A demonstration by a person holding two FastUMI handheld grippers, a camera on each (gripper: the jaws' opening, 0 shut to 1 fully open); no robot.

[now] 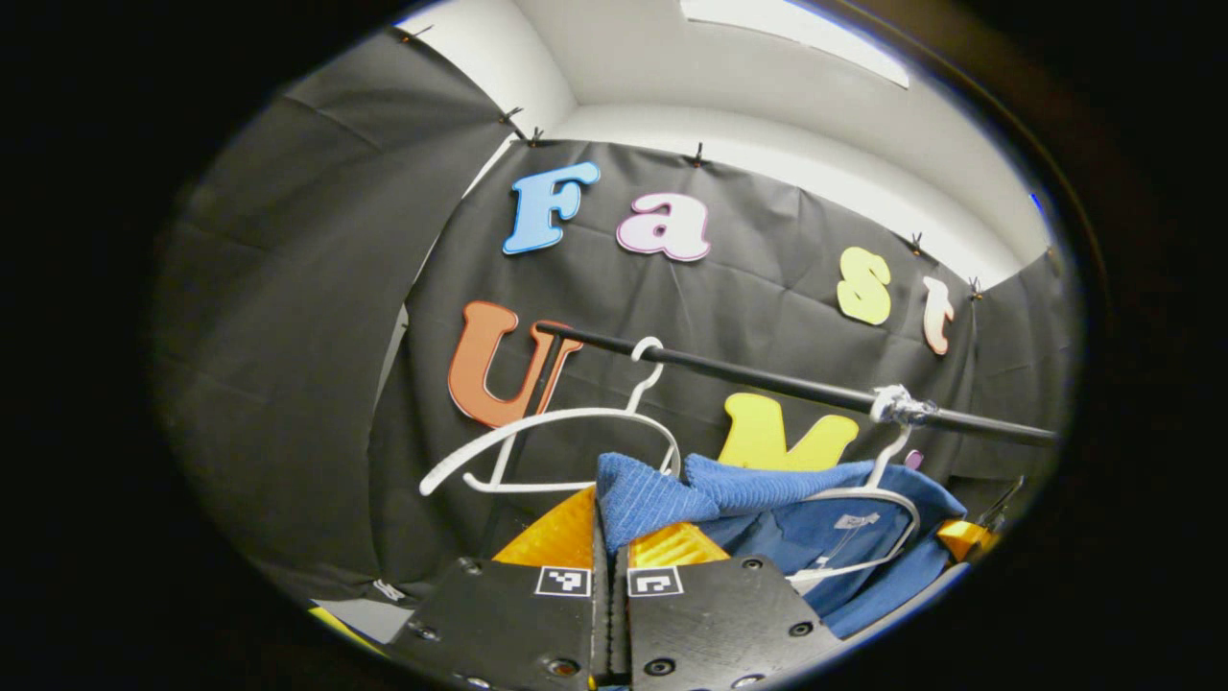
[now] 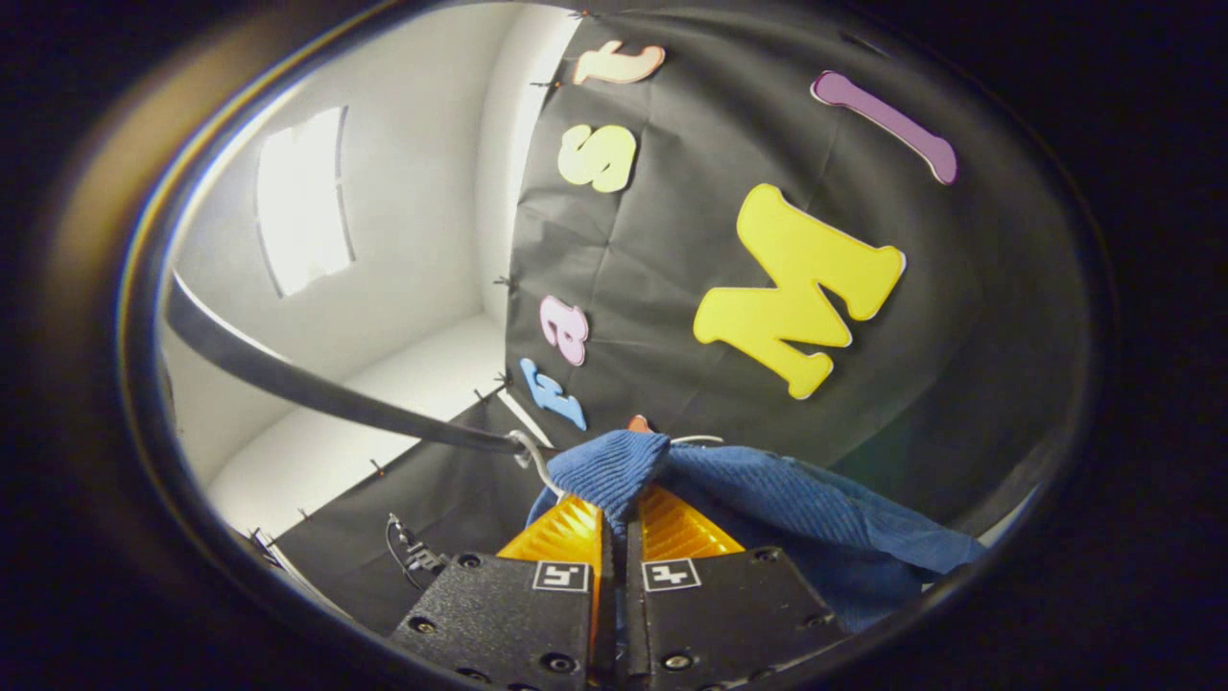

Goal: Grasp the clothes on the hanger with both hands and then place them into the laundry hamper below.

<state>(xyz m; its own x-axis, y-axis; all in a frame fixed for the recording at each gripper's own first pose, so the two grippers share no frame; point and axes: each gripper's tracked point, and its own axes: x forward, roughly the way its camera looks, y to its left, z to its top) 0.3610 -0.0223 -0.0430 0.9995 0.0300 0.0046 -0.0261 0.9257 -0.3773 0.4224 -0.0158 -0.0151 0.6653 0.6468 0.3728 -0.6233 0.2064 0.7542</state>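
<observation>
In the left gripper view my left gripper (image 1: 610, 518) is shut on a fold of the blue knit garment (image 1: 767, 499). The garment drapes over a white hanger (image 1: 887, 499) hooked on the black rail (image 1: 767, 381). In the right gripper view my right gripper (image 2: 619, 504) is shut on another bunched fold of the blue garment (image 2: 787, 509), just under the rail (image 2: 317, 389) and a white hanger hook (image 2: 532, 453). The hamper is out of sight.
An empty white hanger (image 1: 556, 432) hangs on the rail to the left of the garment in the left gripper view. The other gripper's finger (image 1: 964, 537) pokes out at the garment's right end. Black cloth walls stand close behind, with a white ceiling above.
</observation>
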